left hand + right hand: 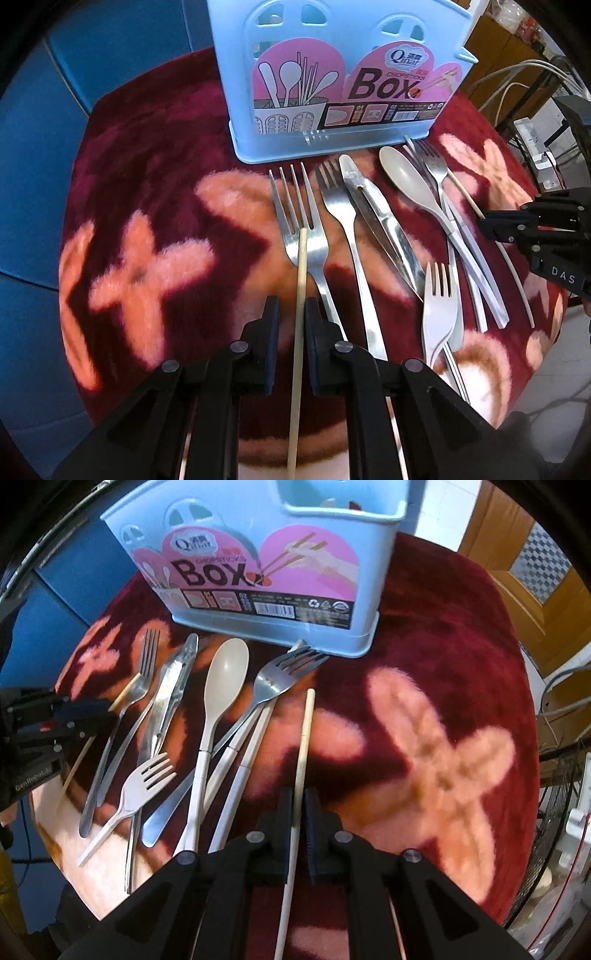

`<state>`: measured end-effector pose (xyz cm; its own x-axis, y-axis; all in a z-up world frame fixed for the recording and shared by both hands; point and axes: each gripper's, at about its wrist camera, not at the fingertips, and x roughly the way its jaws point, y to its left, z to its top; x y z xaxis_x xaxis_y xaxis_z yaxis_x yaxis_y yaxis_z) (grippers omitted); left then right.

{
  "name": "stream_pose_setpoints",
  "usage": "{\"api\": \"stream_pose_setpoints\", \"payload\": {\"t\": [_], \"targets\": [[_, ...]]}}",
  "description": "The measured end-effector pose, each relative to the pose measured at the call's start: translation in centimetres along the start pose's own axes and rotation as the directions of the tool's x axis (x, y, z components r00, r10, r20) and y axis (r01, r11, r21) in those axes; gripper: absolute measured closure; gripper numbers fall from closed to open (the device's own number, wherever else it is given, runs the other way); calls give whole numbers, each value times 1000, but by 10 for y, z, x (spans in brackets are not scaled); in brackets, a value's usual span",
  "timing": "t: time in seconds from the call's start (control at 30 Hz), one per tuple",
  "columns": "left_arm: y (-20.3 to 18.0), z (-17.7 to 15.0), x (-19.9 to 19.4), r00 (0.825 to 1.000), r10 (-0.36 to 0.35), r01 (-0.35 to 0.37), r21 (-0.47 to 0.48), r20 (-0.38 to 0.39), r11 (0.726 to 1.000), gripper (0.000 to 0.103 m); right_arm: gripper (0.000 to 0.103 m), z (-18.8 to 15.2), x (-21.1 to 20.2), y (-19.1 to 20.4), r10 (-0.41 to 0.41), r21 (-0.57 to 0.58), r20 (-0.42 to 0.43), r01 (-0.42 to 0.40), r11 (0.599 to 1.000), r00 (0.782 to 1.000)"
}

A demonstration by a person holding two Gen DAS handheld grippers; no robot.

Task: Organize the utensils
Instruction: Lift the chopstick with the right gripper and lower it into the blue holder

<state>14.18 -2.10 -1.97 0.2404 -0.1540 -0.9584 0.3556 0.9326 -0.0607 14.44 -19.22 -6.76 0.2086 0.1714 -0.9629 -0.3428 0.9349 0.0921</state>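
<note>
A light blue chopsticks box (332,85) stands at the back of the round table; it also shows in the right wrist view (266,572). My left gripper (290,314) is shut on a pale chopstick (300,280) held above a steel fork (301,229). My right gripper (297,805) is shut on a second chopstick (304,738), right of the utensil pile. On the table lie steel forks, steel tongs (376,218), a beige spoon (221,686) and a white plastic fork (144,782).
The table wears a dark red fuzzy cover with pink crosses (439,760). Blue cabinets (33,155) stand on the left. Cables and a wire rack (535,103) are on the right. A wooden door (517,565) is at far right.
</note>
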Motion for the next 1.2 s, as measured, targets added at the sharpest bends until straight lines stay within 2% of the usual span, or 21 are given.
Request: {"api": "stream_pose_setpoints", "payload": {"t": [0.2, 0.27, 0.37, 0.47, 0.6, 0.73, 0.83, 0.9, 1.0, 1.2], "targets": [[2, 5, -1, 1000, -4, 4, 3, 0, 1000, 90, 94, 6, 2, -7, 43, 0, -7, -43, 999, 999], [1, 1, -3, 1000, -13, 13, -8, 5, 1000, 93, 94, 6, 1, -11, 55, 9, -1, -55, 998, 999], [9, -6, -5, 999, -40, 41, -32, 21, 999, 100, 95, 5, 1, -11, 50, 7, 26, -50, 999, 998], [17, -13, -13, 997, -58, 61, -51, 48, 997, 100, 97, -5, -7, -13, 56, 23, 64, -57, 998, 996], [24, -28, -31, 990, -87, 95, -72, 114, 993, 100, 97, -22, -22, -13, 81, 57, 129, -89, 994, 988], [29, -43, -57, 974, -86, 107, -93, 211, 990, 100, 97, -38, -42, -11, 85, 70, 215, -102, 992, 973], [30, -47, -76, 958, -79, 113, -110, 276, 987, 100, 97, -47, -64, -7, 80, 75, 303, -107, 991, 950], [30, -43, -89, 944, -75, 119, -123, 320, 985, 100, 97, -51, -79, -6, 75, 74, 368, -110, 991, 927], [30, -37, -102, 925, -84, 142, -133, 371, 981, 100, 97, -50, -99, -4, 79, 80, 456, -129, 988, 886], [24, -14, -133, 872, -83, 167, -134, 482, 977, 100, 97, -33, -131, -3, 98, 68, 596, -171, 983, 797]]}}
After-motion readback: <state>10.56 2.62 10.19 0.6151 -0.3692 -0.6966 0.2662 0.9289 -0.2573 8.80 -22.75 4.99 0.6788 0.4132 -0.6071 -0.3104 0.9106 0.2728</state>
